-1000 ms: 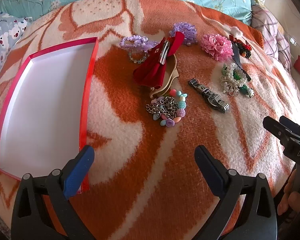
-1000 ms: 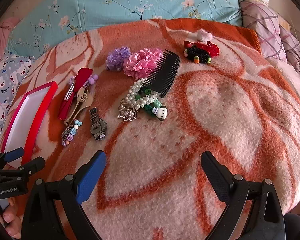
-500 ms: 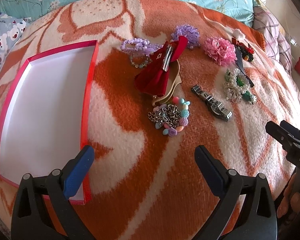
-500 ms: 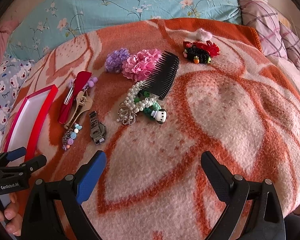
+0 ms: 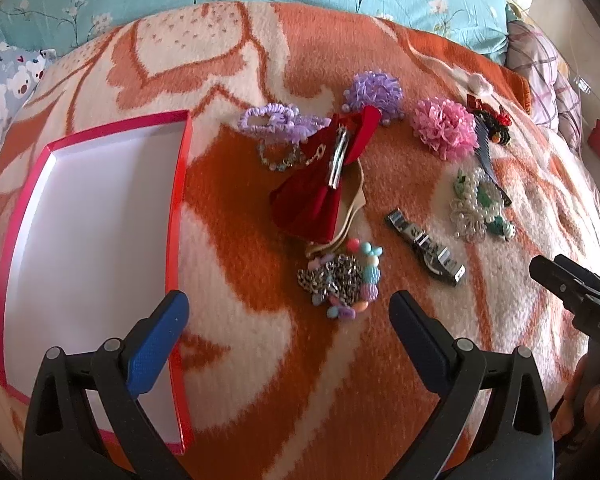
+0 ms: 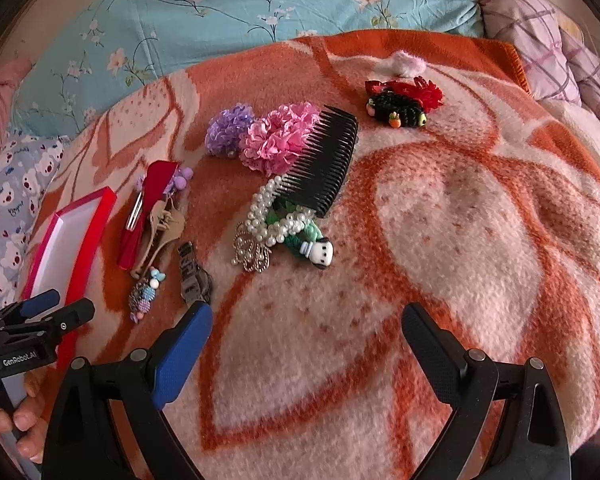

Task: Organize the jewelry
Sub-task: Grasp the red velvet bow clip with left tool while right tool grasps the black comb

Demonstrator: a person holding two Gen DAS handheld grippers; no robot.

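Two hand-held grippers hover over an orange and cream blanket [image 5: 236, 208] on a bed, both released and holding nothing. Just beyond the left gripper [image 5: 288, 320], between its spread fingers, lies a chain and pastel bead bracelet [image 5: 342, 280]; a red velvet hair bow [image 5: 324, 180] lies farther off, a metal watch [image 5: 424, 246] to the right, and a red-rimmed white box [image 5: 178, 208] to the left beside its left finger. Ahead of the right gripper [image 6: 306, 330], well apart, lie a pearl piece [image 6: 260, 226] and a black comb [image 6: 324, 160], with a pink pom-pom [image 6: 278, 140] beyond.
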